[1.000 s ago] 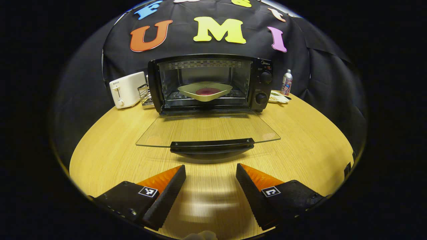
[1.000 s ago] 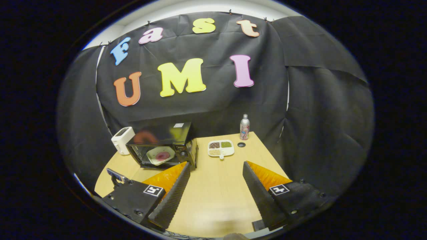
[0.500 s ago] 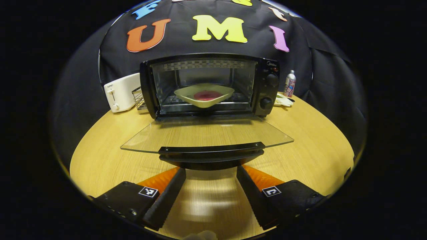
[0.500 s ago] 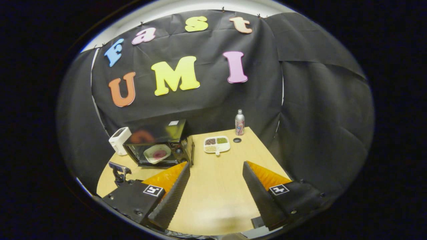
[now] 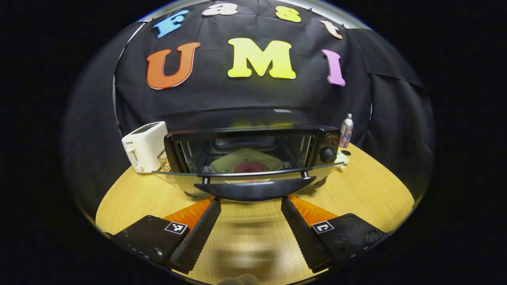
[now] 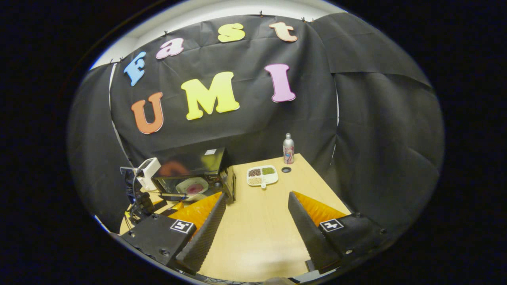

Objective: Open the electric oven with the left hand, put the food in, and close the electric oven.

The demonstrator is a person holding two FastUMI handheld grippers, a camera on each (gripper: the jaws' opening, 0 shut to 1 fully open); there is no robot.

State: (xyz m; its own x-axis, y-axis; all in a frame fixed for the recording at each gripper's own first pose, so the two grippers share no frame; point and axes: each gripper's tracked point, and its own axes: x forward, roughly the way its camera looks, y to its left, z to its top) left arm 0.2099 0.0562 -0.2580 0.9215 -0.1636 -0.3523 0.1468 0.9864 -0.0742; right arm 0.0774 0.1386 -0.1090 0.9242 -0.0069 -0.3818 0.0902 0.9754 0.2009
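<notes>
Left gripper [image 5: 250,206]: fingers apart, tips under the door handle [image 5: 255,189], gripping nothing
Right gripper [image 6: 256,202]: fingers apart, empty, well back from the oven [image 6: 194,174]
Food: plate [image 5: 245,162] inside the oven, straight ahead behind the half-raised glass door [image 5: 174,176]
Risk: unclamped handle could slide off the tips, letting the door drop open

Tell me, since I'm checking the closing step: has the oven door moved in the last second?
Yes. The oven door has swung up from lying flat toward the oven, partly closed, its handle at the open left gripper.
</notes>
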